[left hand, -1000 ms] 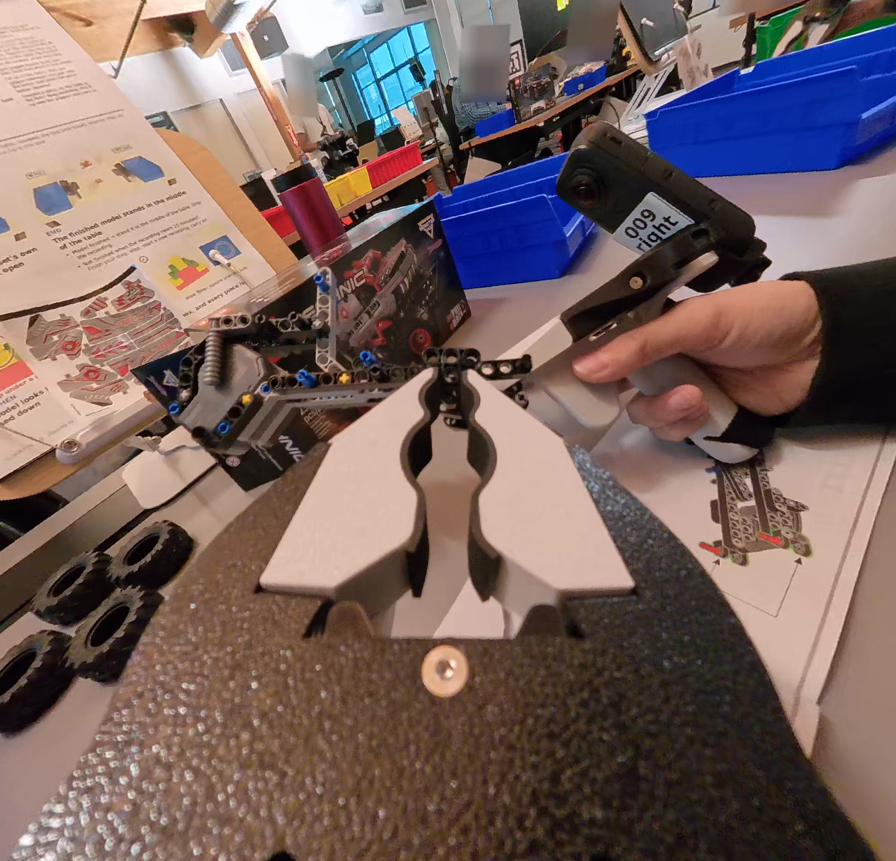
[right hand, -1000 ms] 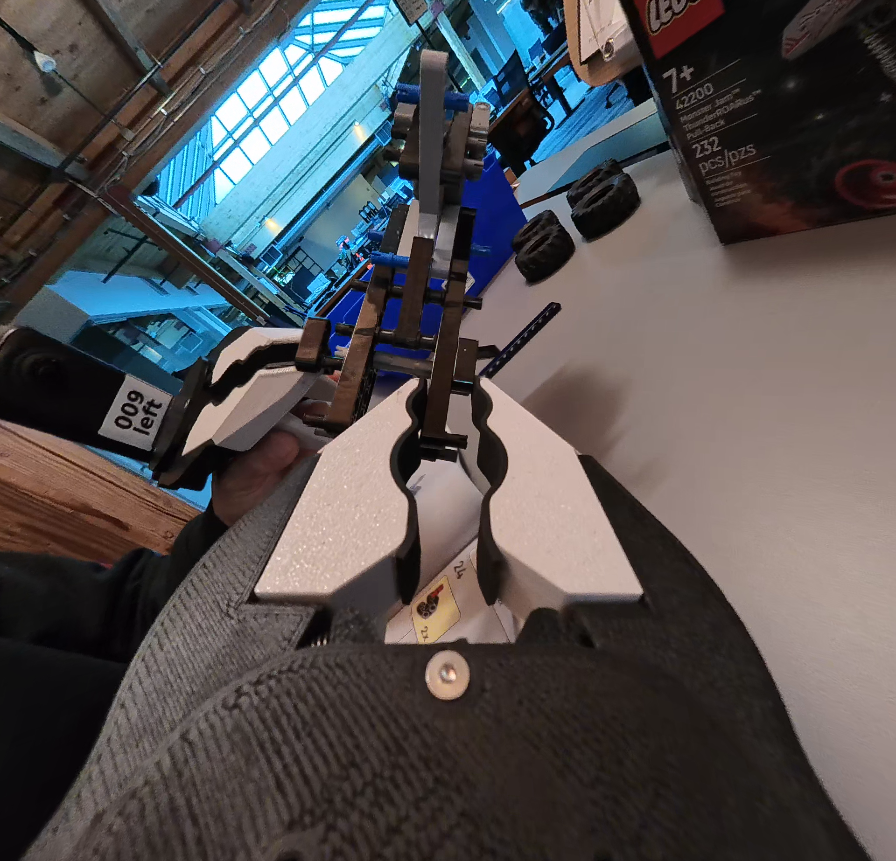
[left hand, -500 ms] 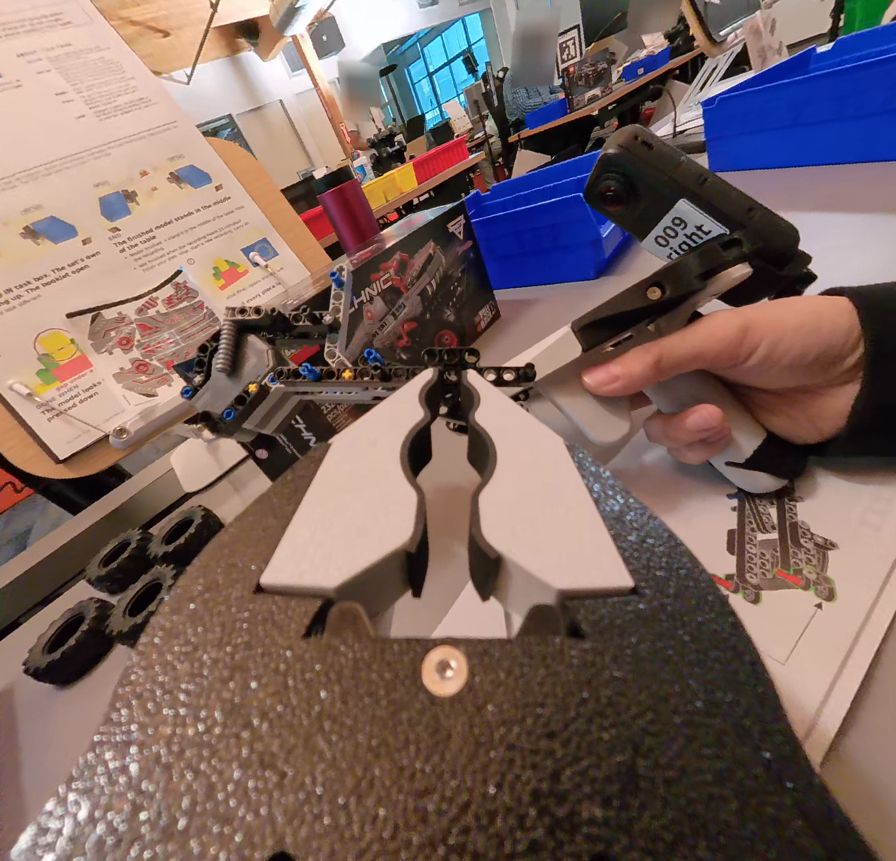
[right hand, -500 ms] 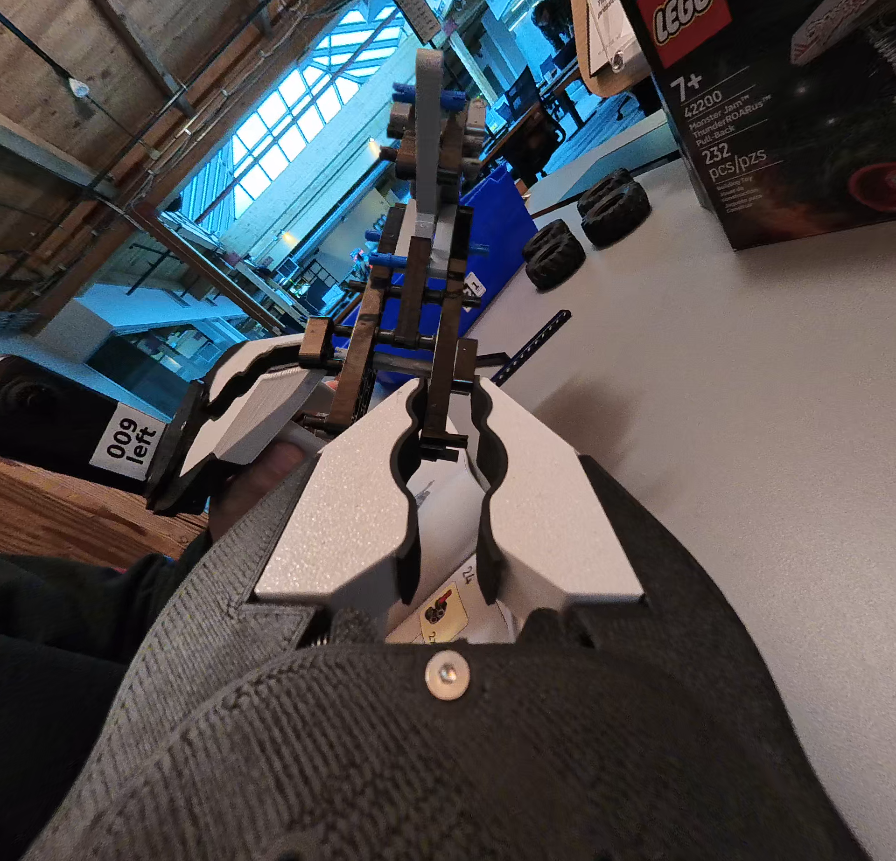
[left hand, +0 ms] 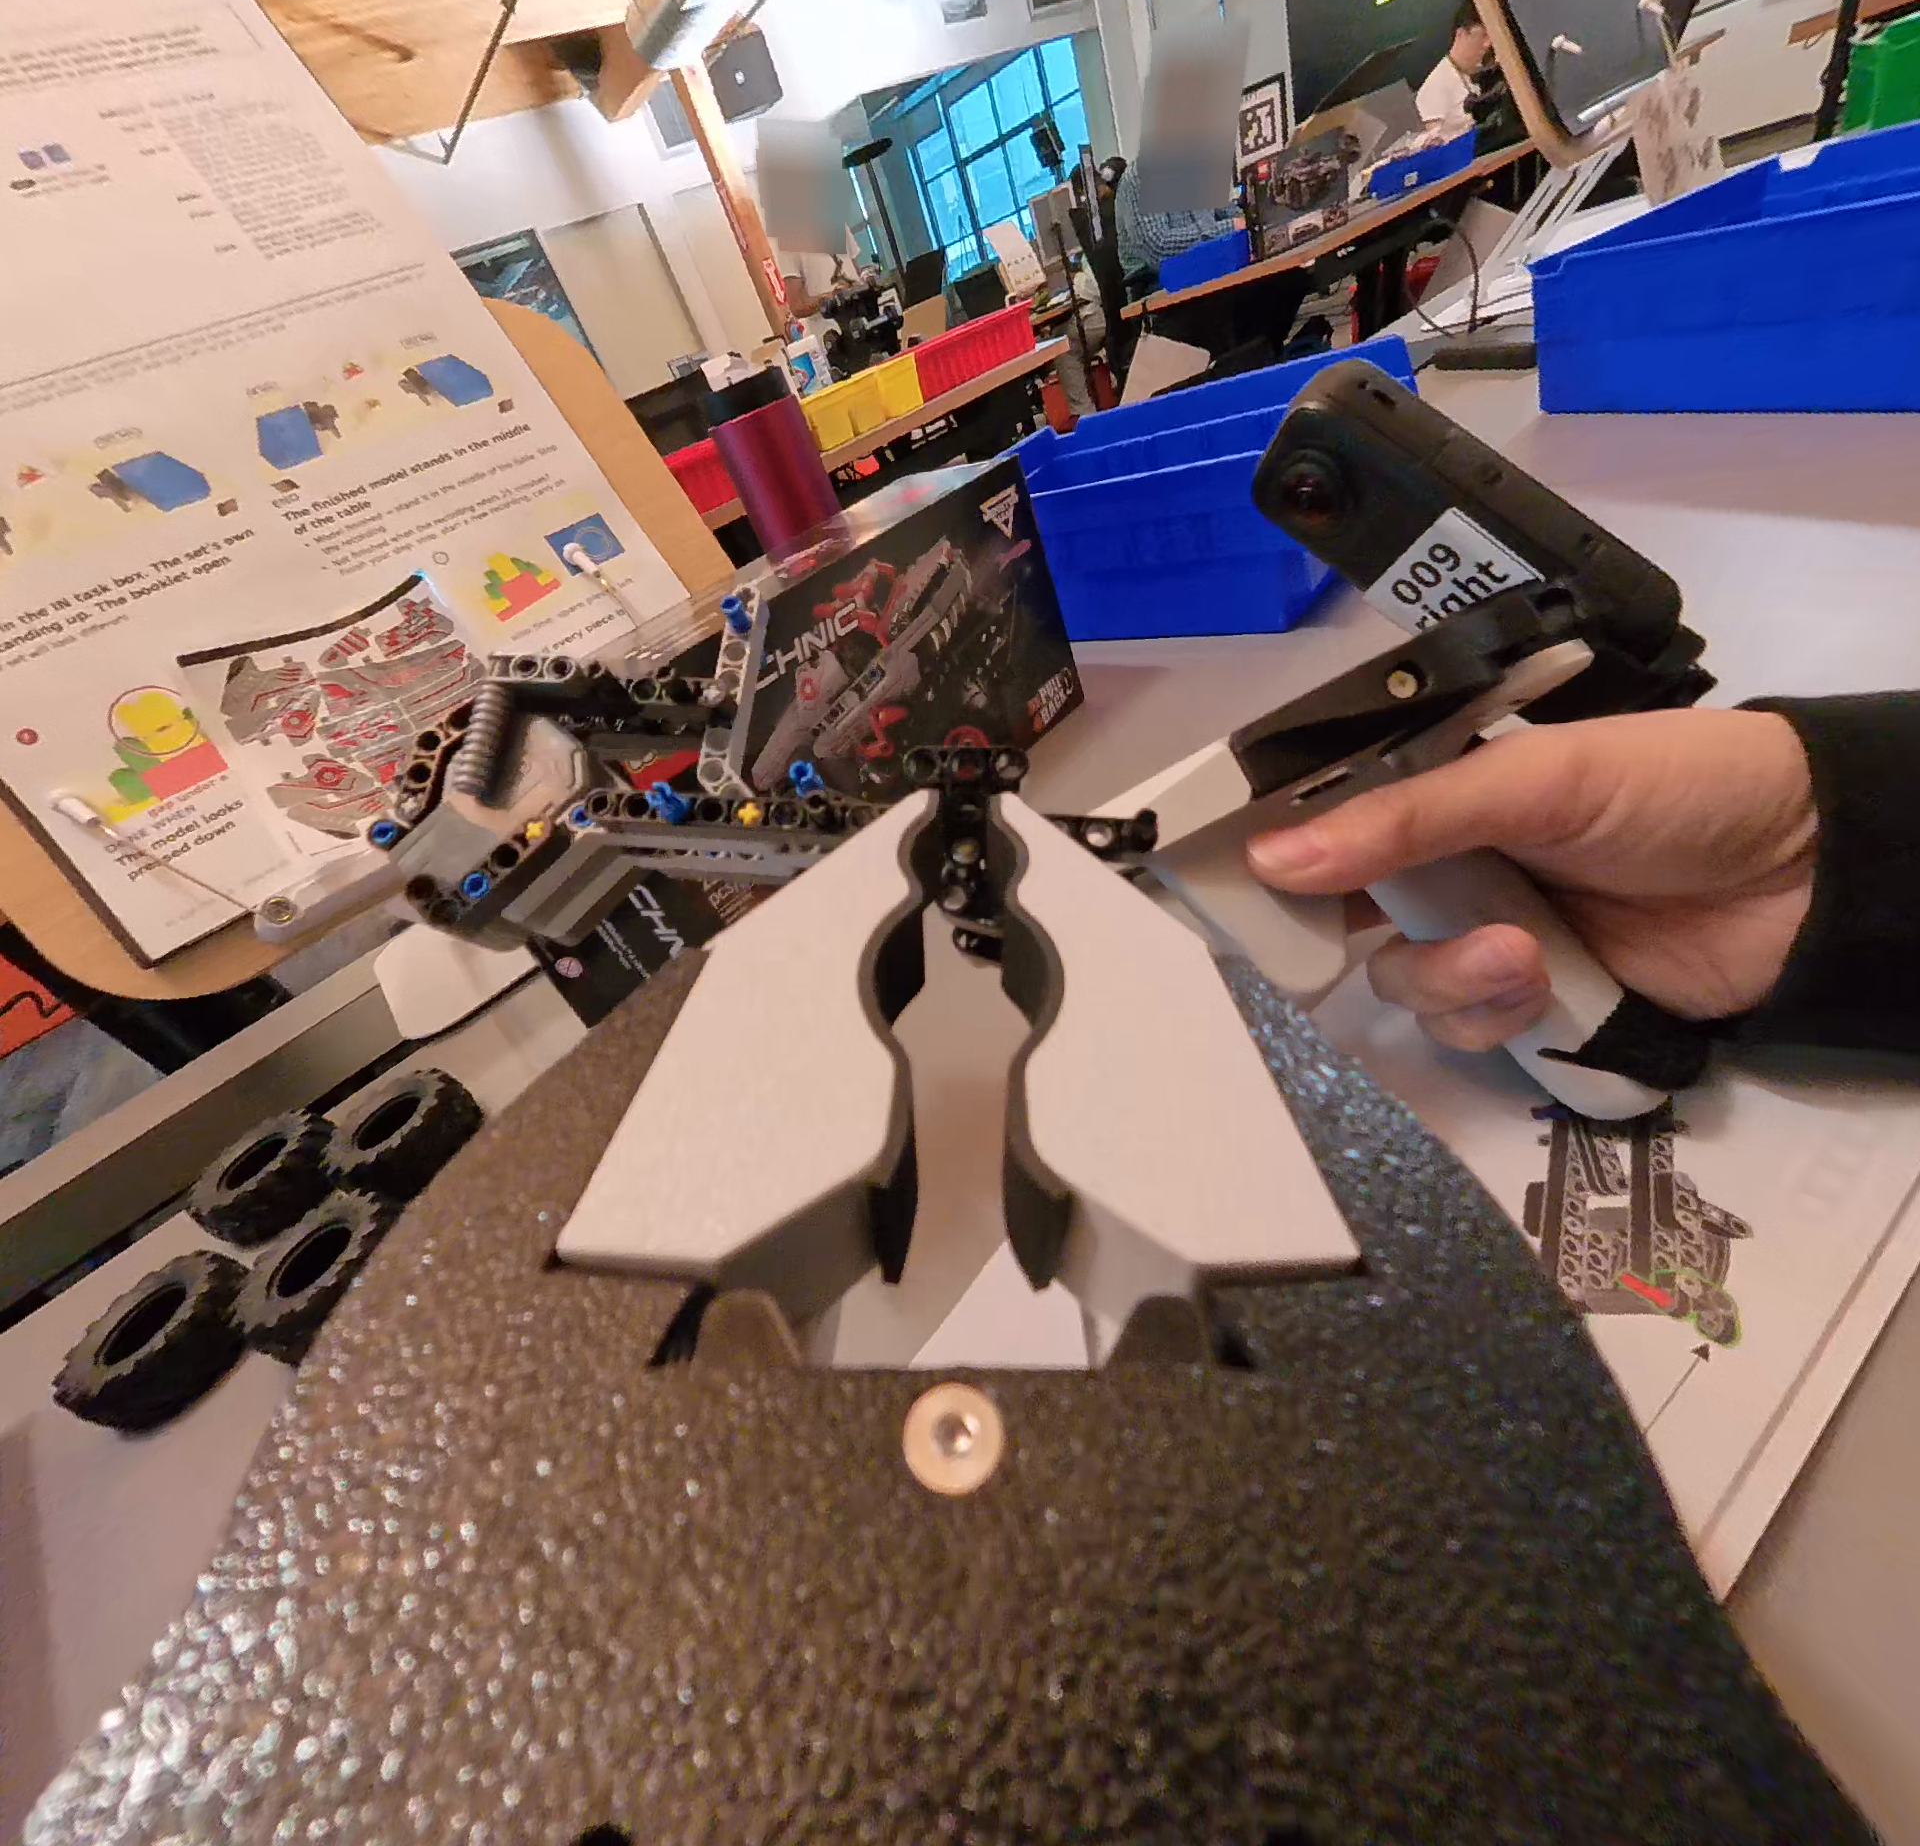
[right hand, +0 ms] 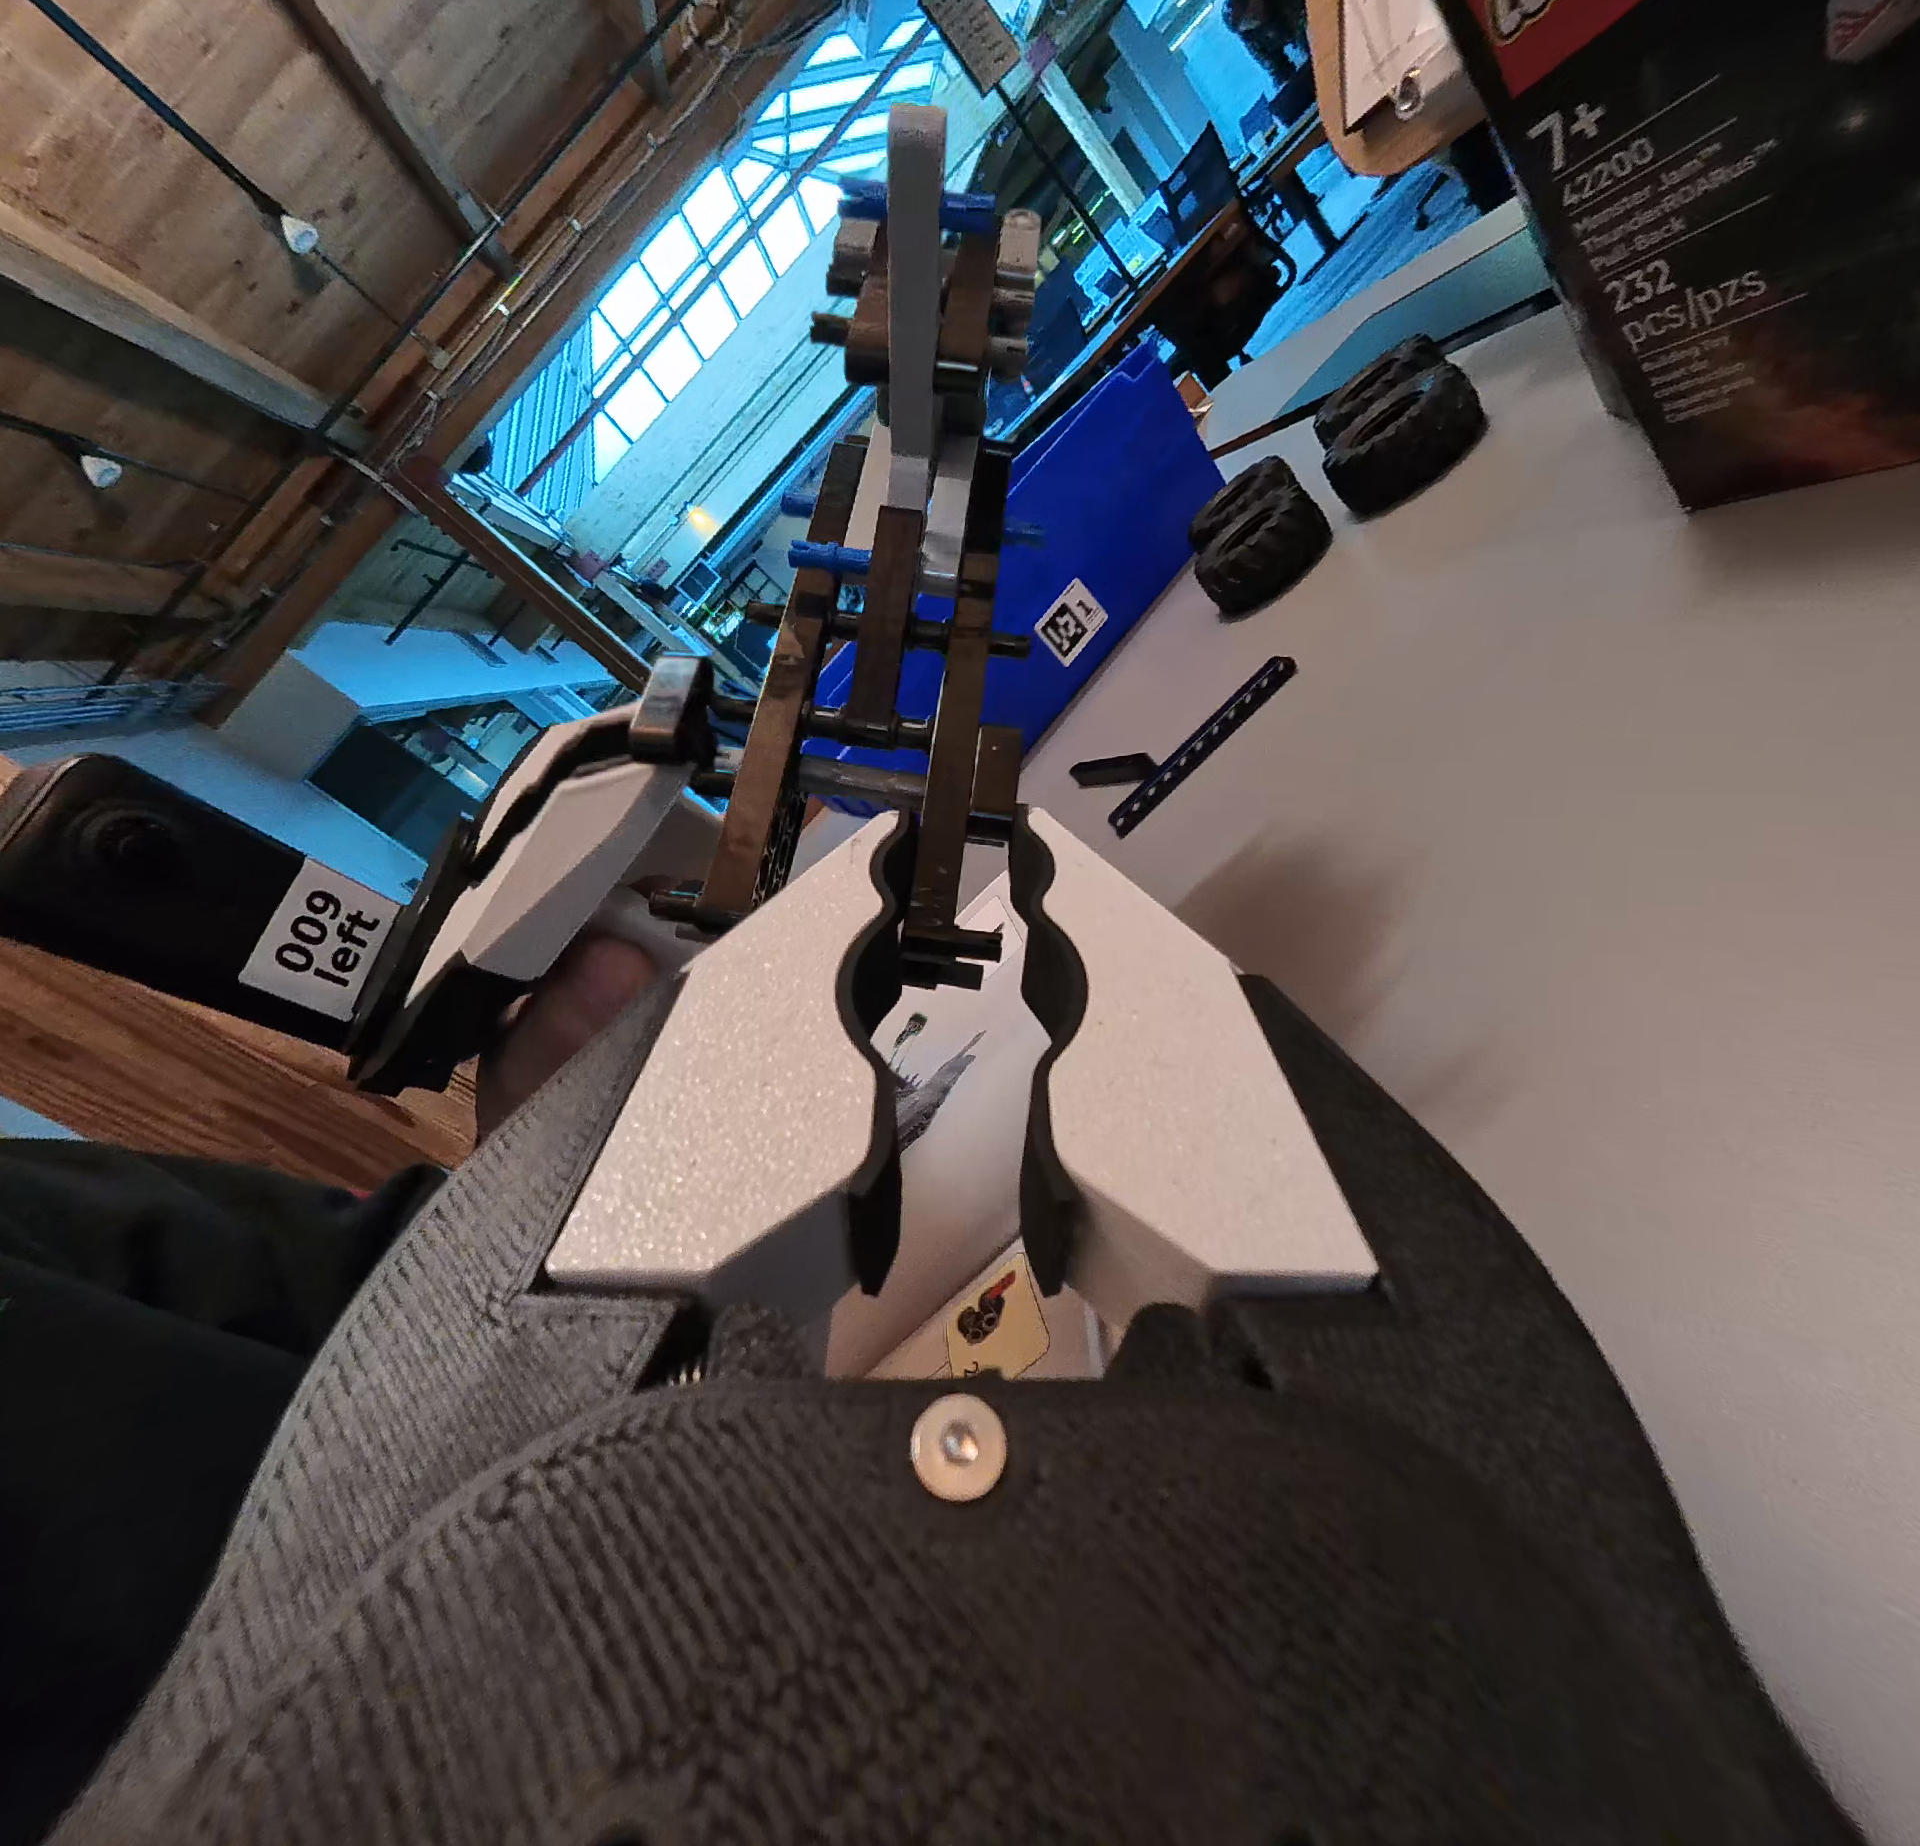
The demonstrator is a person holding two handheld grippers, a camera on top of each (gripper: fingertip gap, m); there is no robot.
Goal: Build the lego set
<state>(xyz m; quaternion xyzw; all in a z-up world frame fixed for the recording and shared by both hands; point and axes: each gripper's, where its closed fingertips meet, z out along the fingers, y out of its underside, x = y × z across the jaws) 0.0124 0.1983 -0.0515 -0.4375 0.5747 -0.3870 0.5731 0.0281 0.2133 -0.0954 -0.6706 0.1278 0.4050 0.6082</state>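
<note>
The part-built lego model (left hand: 520,820), a grey and black chassis with blue pins and a spring, hangs in the air between both grippers. My left gripper (left hand: 964,840) is shut on a black cross-shaped piece (left hand: 966,768) at the model's side. In the right wrist view that piece (right hand: 673,700) sits against the model (right hand: 914,394) on pins, held by the left gripper (right hand: 665,747). My right gripper (right hand: 951,861) is shut on the end of a black beam of the model. It also shows in the left wrist view (left hand: 1153,840), held by a hand.
Several black tyres (left hand: 270,1235) lie on the table; they also show in the right wrist view (right hand: 1340,487). The set's box (left hand: 894,653) stands behind the model. Blue bins (left hand: 1174,529), a maroon cup (left hand: 774,487), an open booklet (left hand: 1662,1277) and a loose blue beam (right hand: 1205,747) are around. My right fingertips sit around 5 cm from my left ones.
Both grippers keep their hold. The model and both grippers have shifted together, with the left view swinging left so the poster and tyres now sit farther right in it.
</note>
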